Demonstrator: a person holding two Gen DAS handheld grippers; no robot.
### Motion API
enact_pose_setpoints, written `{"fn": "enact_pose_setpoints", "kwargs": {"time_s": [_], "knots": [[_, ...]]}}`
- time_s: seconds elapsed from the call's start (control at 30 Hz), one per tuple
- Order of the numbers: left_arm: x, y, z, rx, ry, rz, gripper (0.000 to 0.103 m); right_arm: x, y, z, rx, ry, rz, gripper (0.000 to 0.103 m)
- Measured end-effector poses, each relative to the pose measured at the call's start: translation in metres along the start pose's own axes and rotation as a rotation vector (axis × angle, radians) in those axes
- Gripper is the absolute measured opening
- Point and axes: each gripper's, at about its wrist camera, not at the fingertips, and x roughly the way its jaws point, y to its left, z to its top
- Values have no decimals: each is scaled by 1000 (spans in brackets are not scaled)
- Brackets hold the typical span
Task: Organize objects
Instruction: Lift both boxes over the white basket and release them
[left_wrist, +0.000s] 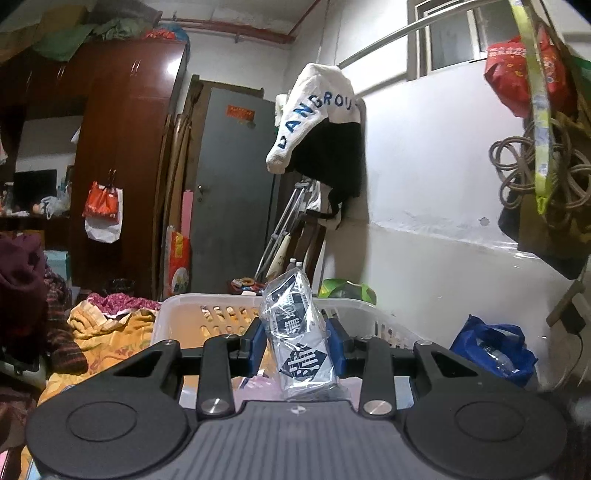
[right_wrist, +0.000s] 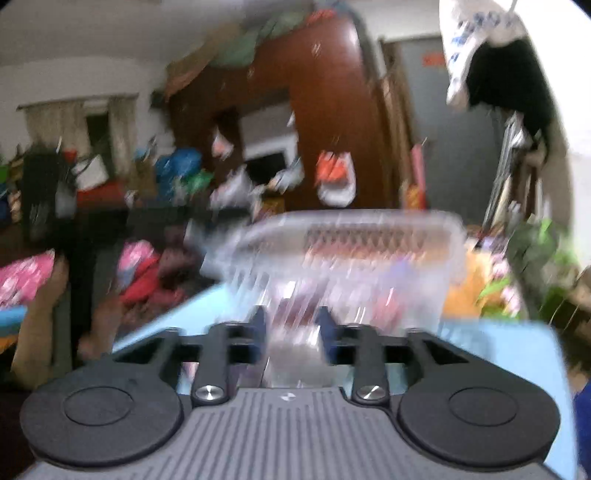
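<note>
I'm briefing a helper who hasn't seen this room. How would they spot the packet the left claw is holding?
Find the white slotted basket. In front of it, the left claw is shut on an upright clear-plastic packet with dark blue diamond labels bearing white characters, unlike anything nearby.

left tool (left_wrist: 295, 338) clamped, right tool (right_wrist: 291, 330) parted

1. A tall reddish-brown glossy wooden wardrobe (left_wrist: 122, 155) is seen at the left, with light reflected on its doors.
2. A grey metal door (left_wrist: 236, 192) is set beside it.
3. A white plastered wall (left_wrist: 424, 177) is seen at the right, under a high window (left_wrist: 454, 37).
4. The right wrist view is blurred; pale curtains (right_wrist: 77, 122) are perhaps shown.
</note>
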Motion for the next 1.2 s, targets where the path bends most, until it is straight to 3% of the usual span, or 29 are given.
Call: {"fn": "enact_pose_setpoints", "kwargs": {"time_s": [0.1,0.2,0.23,0.33,0.43,0.53,0.67,0.8,0.83,0.87,0.9,0.93,0.97,1.03,1.07,1.13,1.2], "knots": [[-2,-3,-2,9,-3,-2,39,8,5,-28,-32,112,-24,56],[-2,-7,-4,23,-5,-4,39,21,3,-40,-34,177,-30,51],[-3,-7,-5,27,-6,-5,39,24,1,-41,-33,191,-22,35],[-3,-8,-8,36,-3,-8,39,27,2,-47,-55,221,-18,19],[-4,-7,-7,26,-10,-10,40,16,6,-44,-80,163,-45,17],[-3,-6,1,10,-18,-17,40,1,5,-15,-70,47,-46,17],[12,-5,22,-20,-18,-5,40,-5,12,41,-109,-102,-110,17],[43,2,32,-60,49,40,40,36,1,85,-116,-93,-185,17],[49,4,31,-62,62,40,44,48,-1,89,-125,-85,-199,18],[58,5,30,-57,81,37,63,58,-2,91,-135,-82,-226,19],[64,6,27,-49,101,41,75,67,-3,91,-142,-65,-257,28],[69,6,25,-37,114,60,83,72,-2,90,-142,-48,-273,43],[69,5,21,-20,116,85,83,68,-2,87,-134,-50,-278,52],[58,6,14,-2,106,90,83,46,2,75,-117,-107,-255,95],[44,7,8,-2,97,76,83,33,3,66,-112,-132,-238,103],[14,6,-6,17,71,61,84,2,5,43,-130,-151,-205,103],[-16,2,-26,54,62,46,91,-7,1,20,-130,-111,-231,103]]}}
